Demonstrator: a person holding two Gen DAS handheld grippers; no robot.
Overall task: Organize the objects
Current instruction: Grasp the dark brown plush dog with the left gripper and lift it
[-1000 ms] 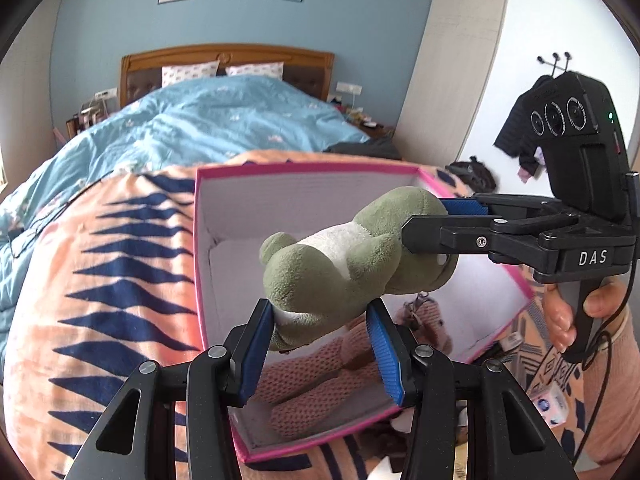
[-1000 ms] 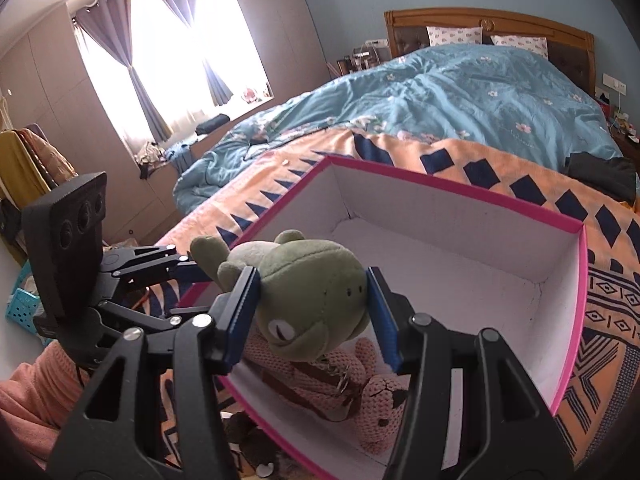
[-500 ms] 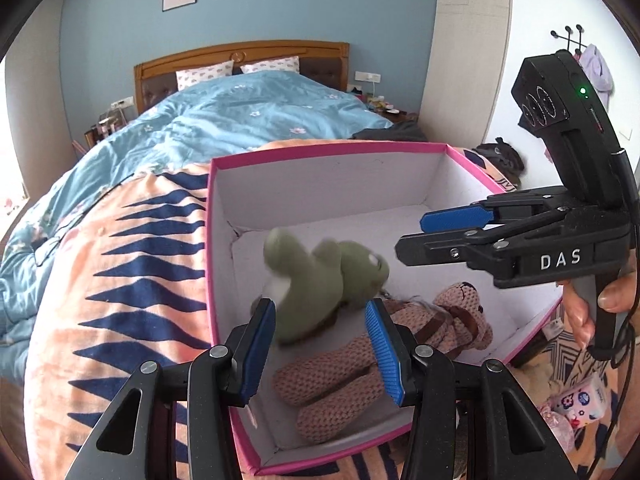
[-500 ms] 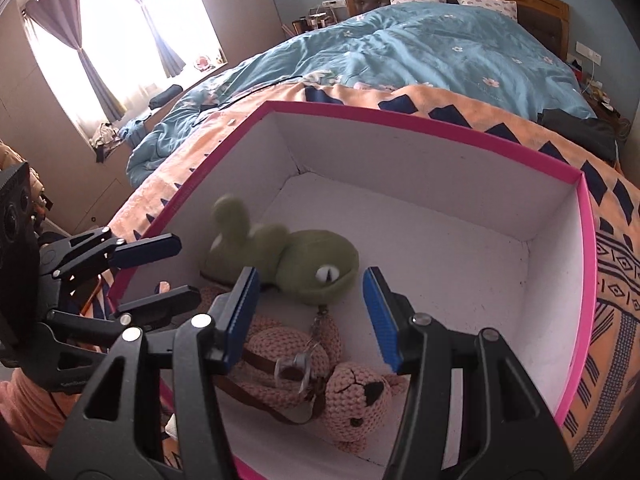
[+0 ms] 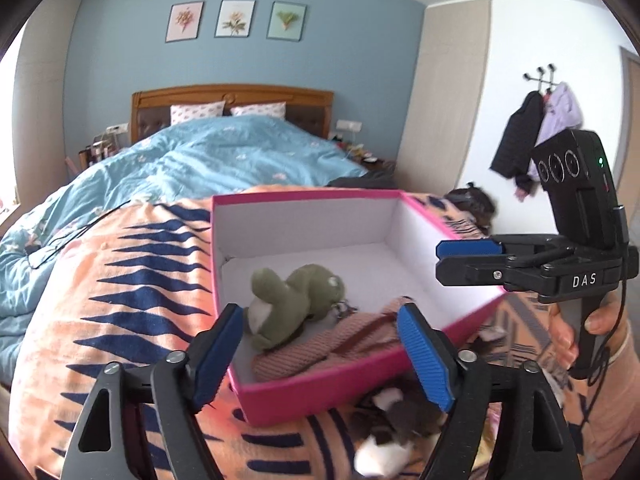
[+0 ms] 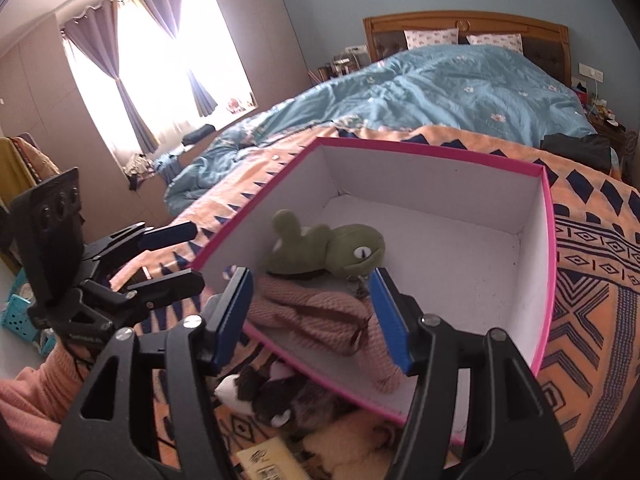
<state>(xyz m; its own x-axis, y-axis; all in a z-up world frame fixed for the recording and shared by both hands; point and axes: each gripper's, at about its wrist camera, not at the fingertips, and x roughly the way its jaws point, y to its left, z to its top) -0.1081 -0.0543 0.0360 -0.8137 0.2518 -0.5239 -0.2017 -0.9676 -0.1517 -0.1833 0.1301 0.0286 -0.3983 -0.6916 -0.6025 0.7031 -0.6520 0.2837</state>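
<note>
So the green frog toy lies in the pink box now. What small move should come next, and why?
Probably lower one gripper toward the dark plush toy lying outside the pink box, at its near wall. The green frog toy already rests inside, by the pink knitted toy. The left gripper and right gripper are both opening, with nothing between the jaws.

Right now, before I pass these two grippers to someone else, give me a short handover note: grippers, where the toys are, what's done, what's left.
Left gripper: jaws opening, nothing between them, near the box's front edge.
Right gripper: jaws opening, empty too.
Pink box: sits on the patterned blanket.
Done: green frog plush lies inside the box, beside the pink knitted toy.
Left: a dark brown and white plush and a cream plush lie on the blanket outside the box's near wall; a card-like item is there too, too blurred to identify. These probably go in next.
</note>
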